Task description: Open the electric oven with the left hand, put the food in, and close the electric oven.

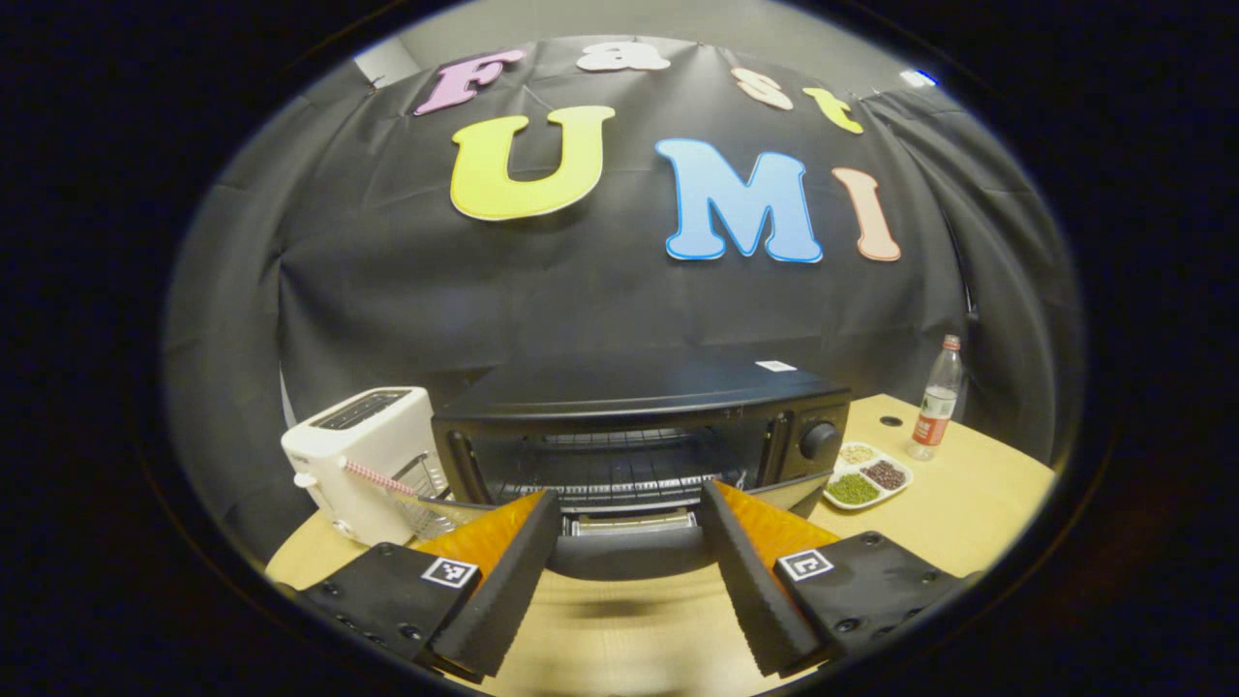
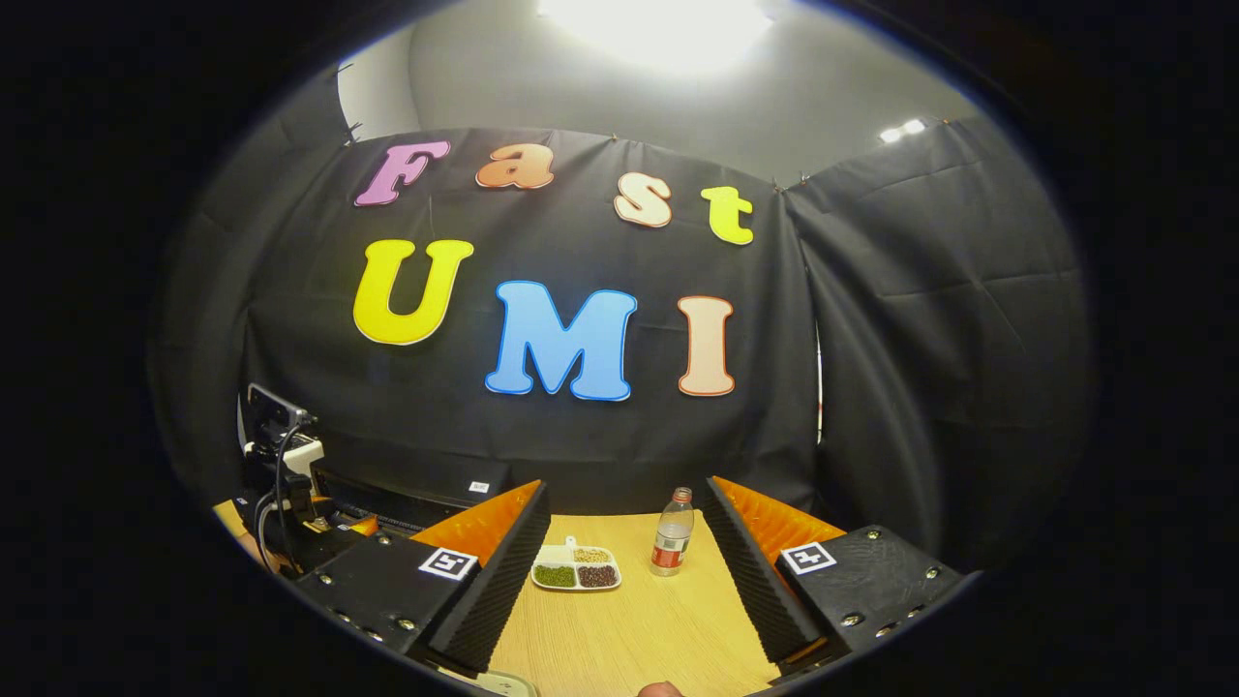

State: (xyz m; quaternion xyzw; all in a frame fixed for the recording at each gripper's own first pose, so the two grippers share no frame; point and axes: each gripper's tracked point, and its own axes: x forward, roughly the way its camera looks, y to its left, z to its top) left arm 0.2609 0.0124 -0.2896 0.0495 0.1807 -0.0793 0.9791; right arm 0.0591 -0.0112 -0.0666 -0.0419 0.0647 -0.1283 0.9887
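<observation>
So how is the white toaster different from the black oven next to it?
The toaster is white and the oven is black. The toaster is smaller and narrower; the oven is much wider. The toaster's slots sit on top, while the oven opens at the front, where its door hangs down open and wire racks show inside. The oven has a round knob on its front. Both stand on the same wooden table.
</observation>
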